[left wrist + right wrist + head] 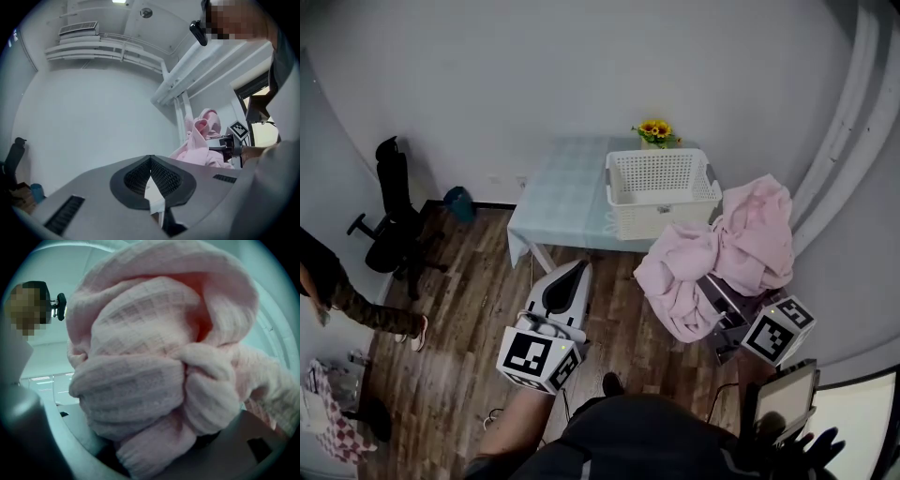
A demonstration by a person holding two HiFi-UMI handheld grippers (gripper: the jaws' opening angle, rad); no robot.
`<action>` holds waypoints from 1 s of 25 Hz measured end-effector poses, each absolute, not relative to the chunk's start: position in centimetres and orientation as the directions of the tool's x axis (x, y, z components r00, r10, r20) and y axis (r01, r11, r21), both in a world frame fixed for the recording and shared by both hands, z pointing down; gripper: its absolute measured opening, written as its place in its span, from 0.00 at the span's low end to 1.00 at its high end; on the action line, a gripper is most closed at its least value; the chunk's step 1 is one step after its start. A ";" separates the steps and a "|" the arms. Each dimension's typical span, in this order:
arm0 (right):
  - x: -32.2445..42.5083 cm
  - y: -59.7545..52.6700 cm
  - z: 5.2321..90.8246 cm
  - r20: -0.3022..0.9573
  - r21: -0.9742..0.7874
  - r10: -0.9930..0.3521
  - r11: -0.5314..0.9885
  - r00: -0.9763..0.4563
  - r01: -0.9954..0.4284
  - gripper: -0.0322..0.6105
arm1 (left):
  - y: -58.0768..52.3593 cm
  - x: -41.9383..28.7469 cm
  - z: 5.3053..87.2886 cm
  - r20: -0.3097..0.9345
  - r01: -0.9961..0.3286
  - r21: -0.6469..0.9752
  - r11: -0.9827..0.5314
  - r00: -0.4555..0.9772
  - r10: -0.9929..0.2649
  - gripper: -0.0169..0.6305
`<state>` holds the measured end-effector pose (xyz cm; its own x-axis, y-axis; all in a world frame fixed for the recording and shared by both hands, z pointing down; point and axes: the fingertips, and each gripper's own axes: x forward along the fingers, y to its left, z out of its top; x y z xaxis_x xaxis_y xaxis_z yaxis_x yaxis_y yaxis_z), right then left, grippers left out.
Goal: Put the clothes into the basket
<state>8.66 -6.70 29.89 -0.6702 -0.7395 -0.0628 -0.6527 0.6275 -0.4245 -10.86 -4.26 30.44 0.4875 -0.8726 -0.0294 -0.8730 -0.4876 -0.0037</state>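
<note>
A white slatted basket [661, 192] stands on the right half of a table with a pale blue cloth [558, 192]. A bundle of pink clothes [741, 244] hangs just in front of the basket's near right corner. My right gripper [717, 292] is shut on it, jaws buried in the fabric, marker cube [778, 329] trailing behind. The pink knit [150, 366] fills the right gripper view. My left gripper [579, 269] is shut and holds nothing, pointing at the table's near edge. Its pads [161, 176] meet, and the pink bundle [201, 140] shows off to its right.
A black office chair [389, 225] and a person's leg [356, 305] are at the left, over wood flooring. Sunflowers [654, 131] stand behind the basket, and a blue bin [457, 202] is by the wall. A screen [783, 398] sits at lower right, checked cloth [328, 412] at lower left.
</note>
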 end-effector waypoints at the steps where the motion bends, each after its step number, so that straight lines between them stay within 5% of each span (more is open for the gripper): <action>1: 8.2 -7.7 29.8 -0.063 -0.424 -0.746 0.621 -0.662 -0.659 0.63 | -5.3 -11.5 30.5 -0.032 -0.870 0.004 -0.492 0.492 -0.870 0.04; 25: 4.4 -17.2 28.5 -0.129 -0.504 -0.738 0.624 -0.662 -0.597 0.63 | -14.0 -14.6 31.2 -0.053 -0.875 0.019 -0.484 0.482 -0.874 0.04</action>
